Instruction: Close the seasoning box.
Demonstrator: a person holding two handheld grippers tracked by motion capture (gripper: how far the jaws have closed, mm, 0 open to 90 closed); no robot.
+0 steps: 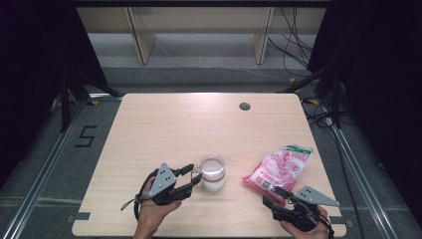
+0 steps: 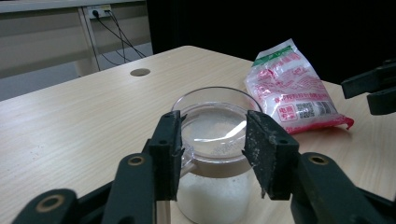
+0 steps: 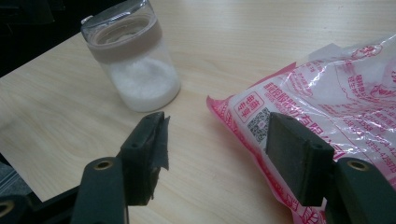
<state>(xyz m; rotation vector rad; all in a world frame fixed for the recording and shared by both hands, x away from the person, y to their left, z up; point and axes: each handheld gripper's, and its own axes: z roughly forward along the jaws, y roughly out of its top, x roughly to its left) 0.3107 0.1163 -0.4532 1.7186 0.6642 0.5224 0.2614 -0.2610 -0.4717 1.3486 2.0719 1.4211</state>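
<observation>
Glass jar of white granules between parted jaws, pink bag beside it.

The clear glass jar (image 1: 212, 173), partly filled with white granules and ringed by a brownish band, stands upright on the wooden table (image 1: 164, 129) near its front edge. The left gripper (image 1: 195, 176) is at the jar's rim, jaws half open, pads on either side of the rim without pressing it. Well to the right lies the pink printed plastic bag (image 1: 279, 168); the right gripper (image 1: 273, 195) rests at its near end, jaws apart, holding nothing.
</observation>
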